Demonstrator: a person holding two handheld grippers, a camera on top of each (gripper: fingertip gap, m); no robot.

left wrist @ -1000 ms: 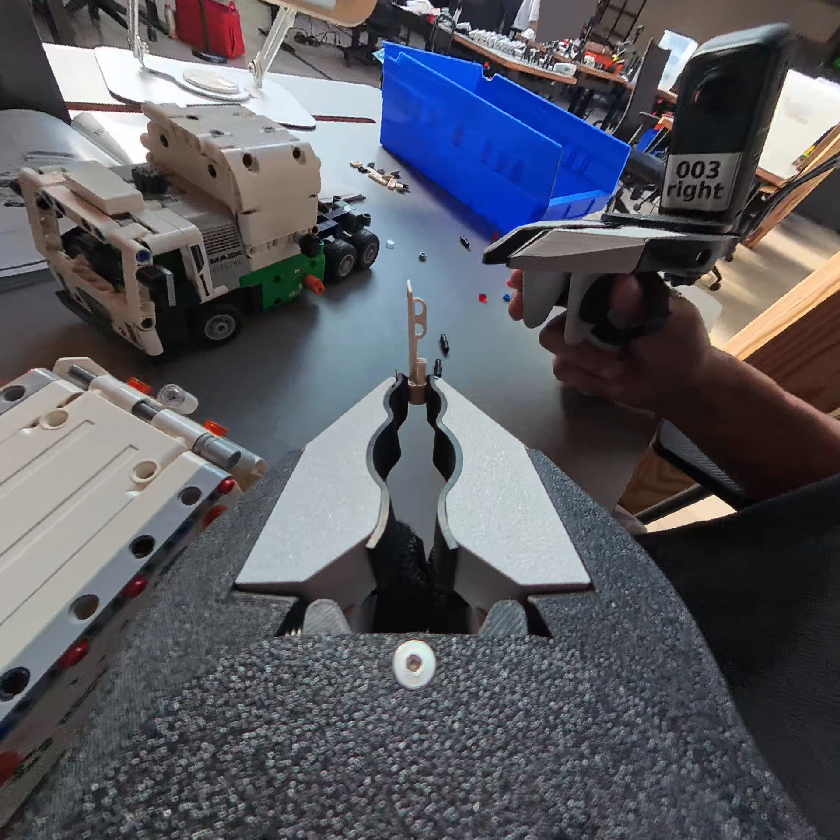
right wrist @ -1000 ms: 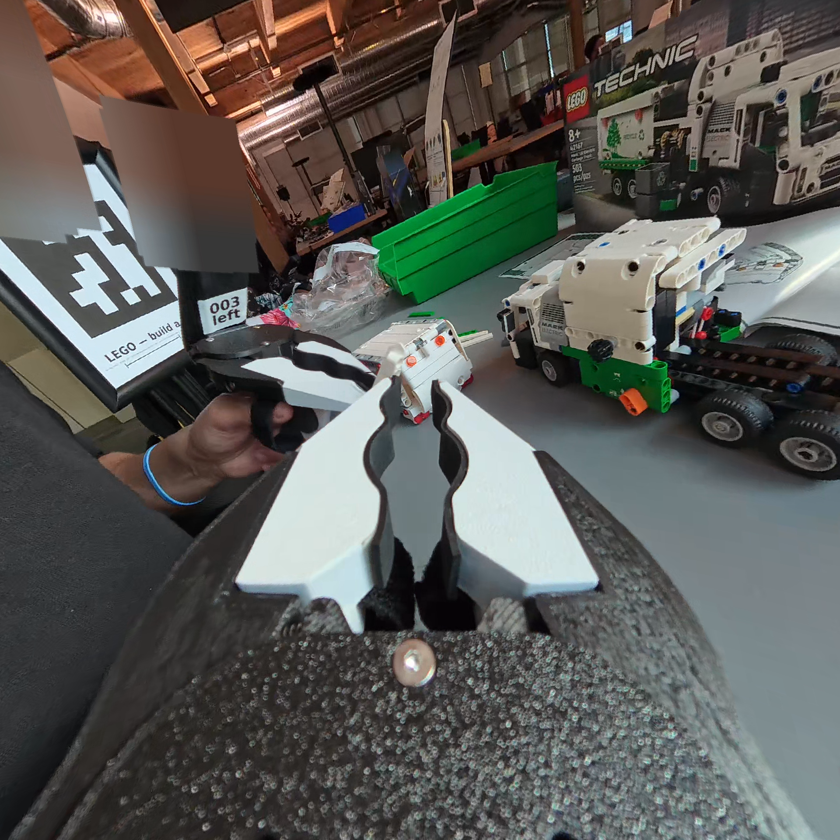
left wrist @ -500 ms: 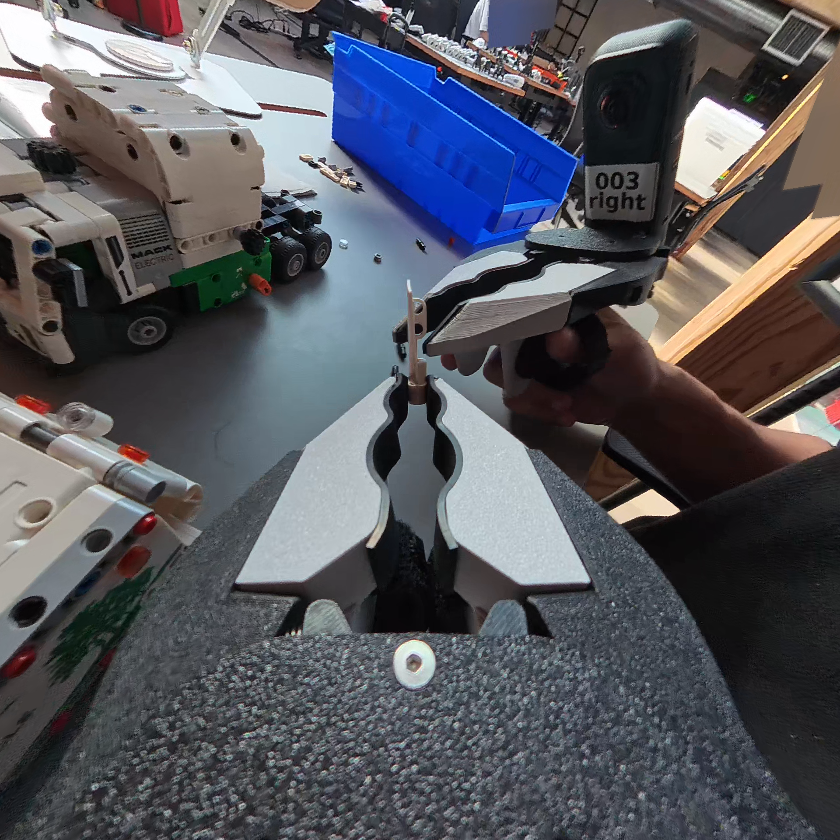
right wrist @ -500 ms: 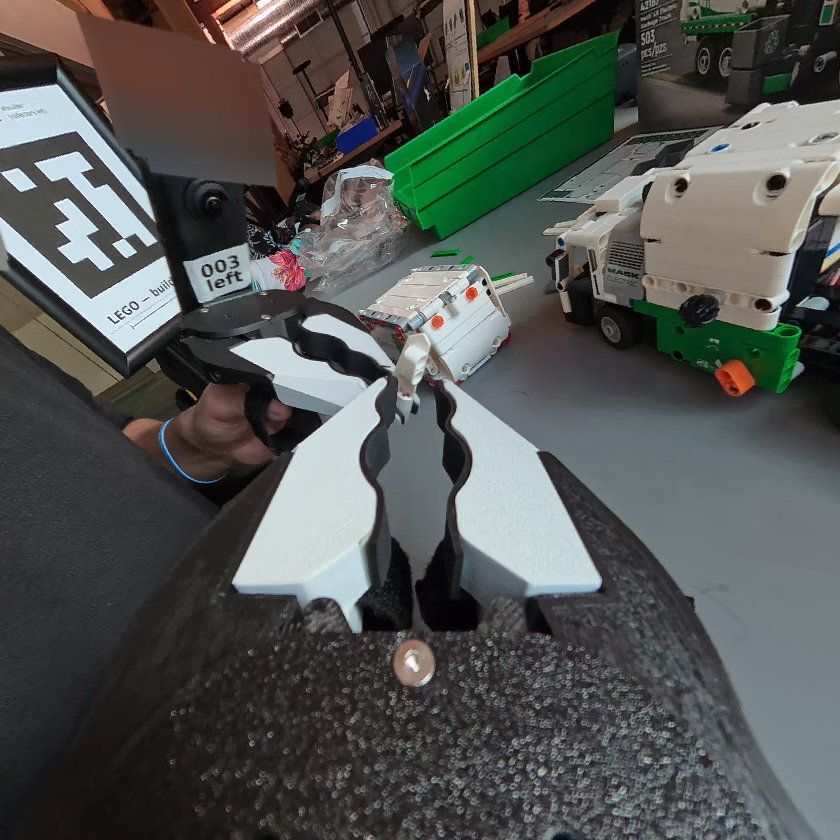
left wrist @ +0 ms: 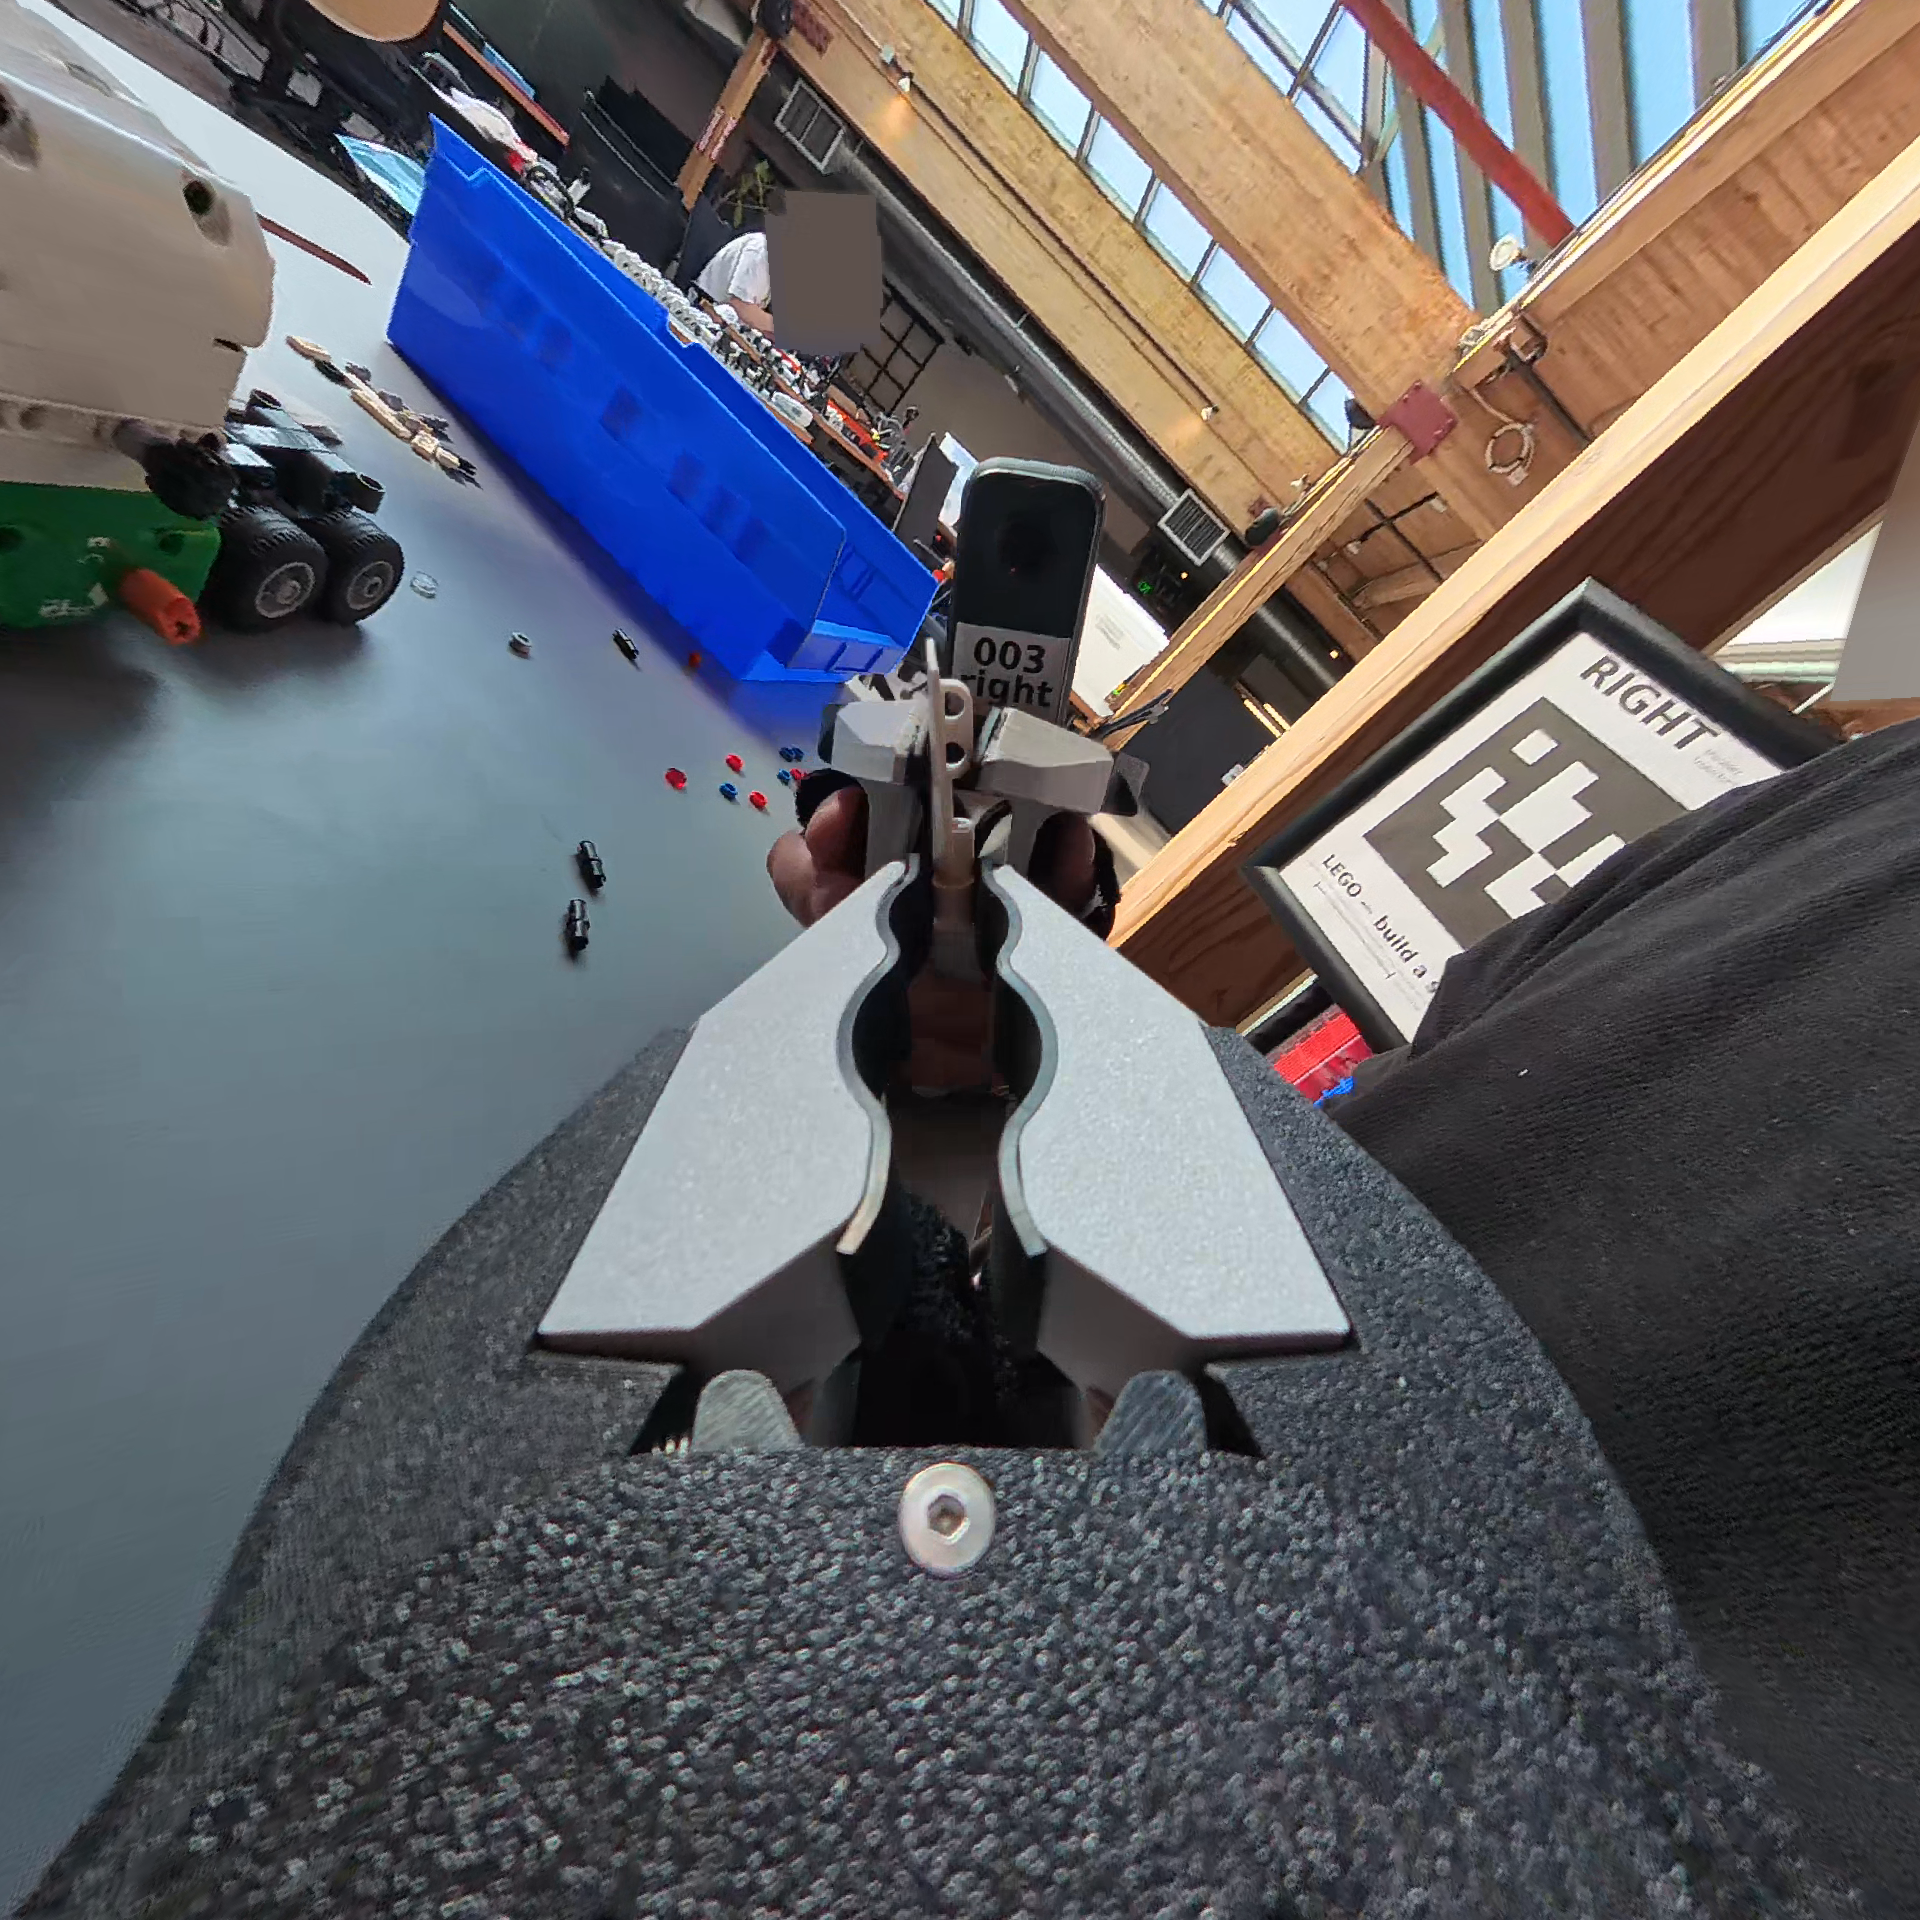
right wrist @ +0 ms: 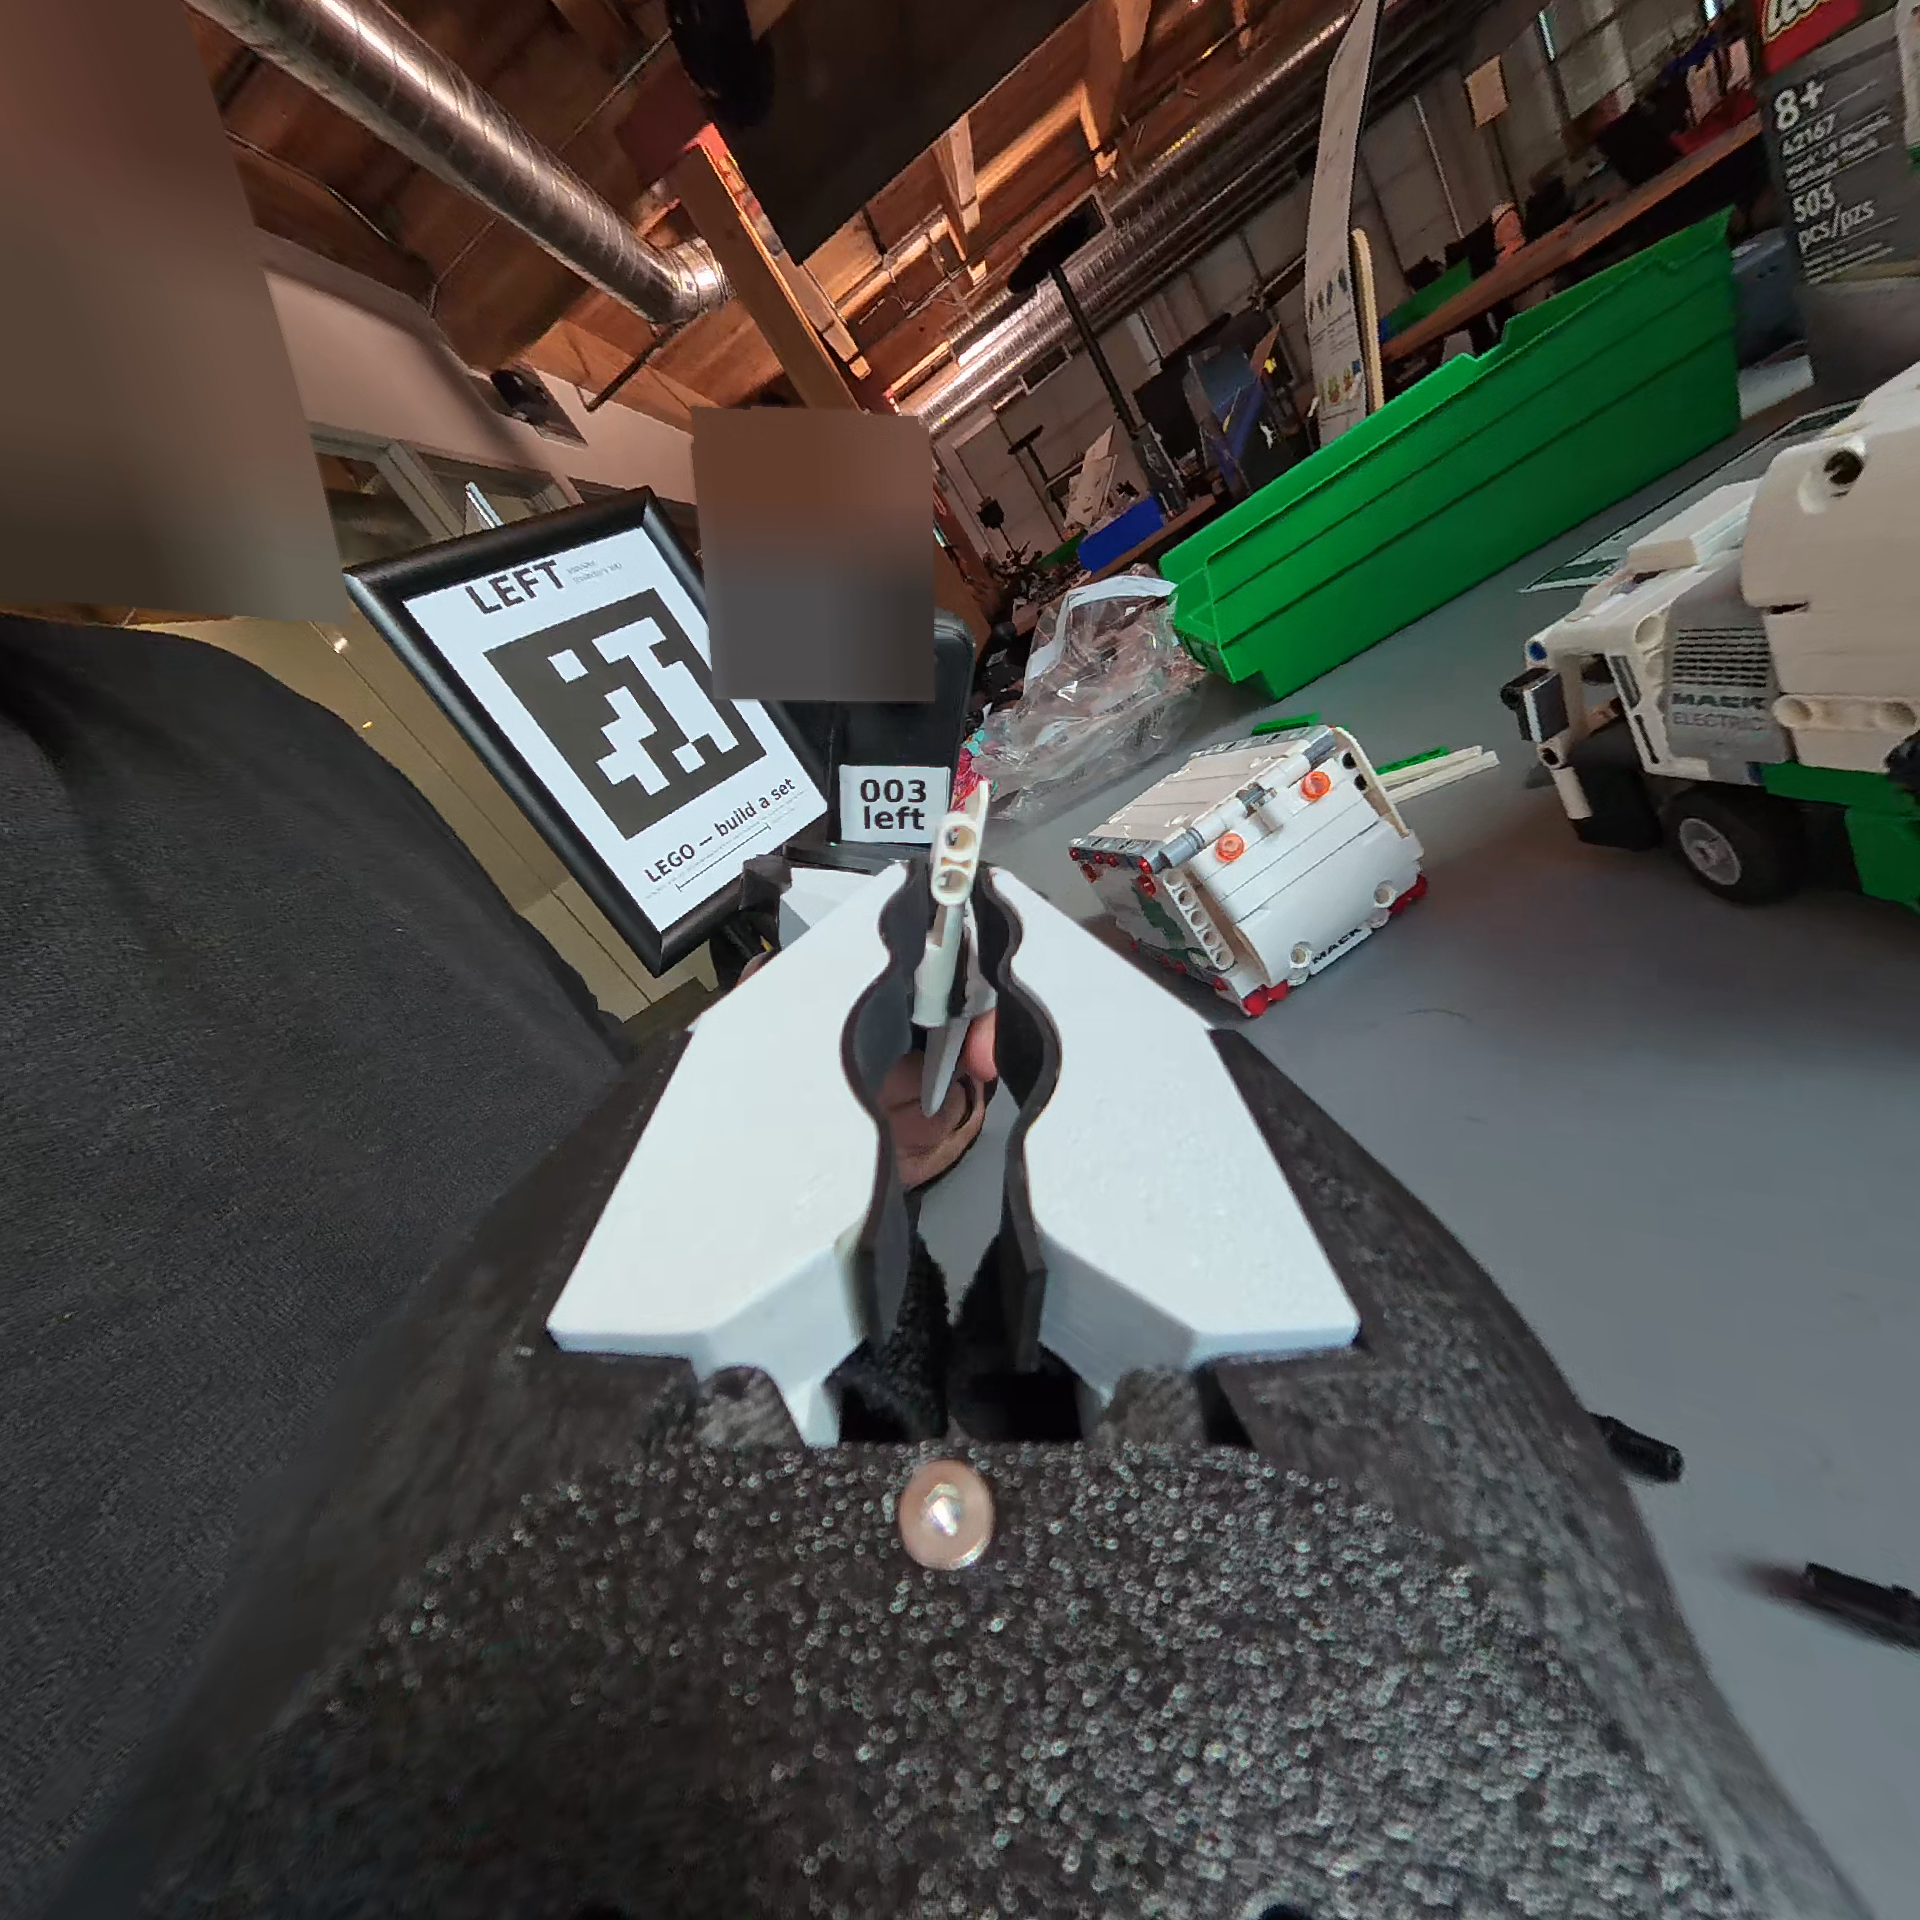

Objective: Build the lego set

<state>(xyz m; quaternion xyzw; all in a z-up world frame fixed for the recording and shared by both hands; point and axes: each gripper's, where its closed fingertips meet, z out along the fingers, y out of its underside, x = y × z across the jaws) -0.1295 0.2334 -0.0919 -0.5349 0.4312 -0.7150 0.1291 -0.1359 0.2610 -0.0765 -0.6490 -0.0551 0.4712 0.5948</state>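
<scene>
My left gripper [left wrist: 951, 883] is shut on the tan pin end of a thin white lego piece [left wrist: 945, 769], which stands up from its tips above the dark table [left wrist: 260, 987]. My right gripper [right wrist: 951, 883] faces it head-on, and it also shows in the left wrist view [left wrist: 961, 753]. Its jaws stand close on either side of the piece's holed upper end [right wrist: 956, 862]; I cannot tell whether they touch it. The white and green truck [right wrist: 1714, 727] and a white box body [right wrist: 1247, 883] sit on the table.
A blue bin [left wrist: 644, 457] lies beyond small loose red, blue and black parts [left wrist: 727, 779]. A green bin [right wrist: 1455, 520] and a clear plastic bag [right wrist: 1091, 675] are at the far side. Framed marker signs [right wrist: 623, 707] stand by the table edge. A black pin [right wrist: 1849, 1600] lies near.
Both grippers have turned to face each other and closed the distance. The white piece in my left gripper now sits between the right gripper's fingertips.
</scene>
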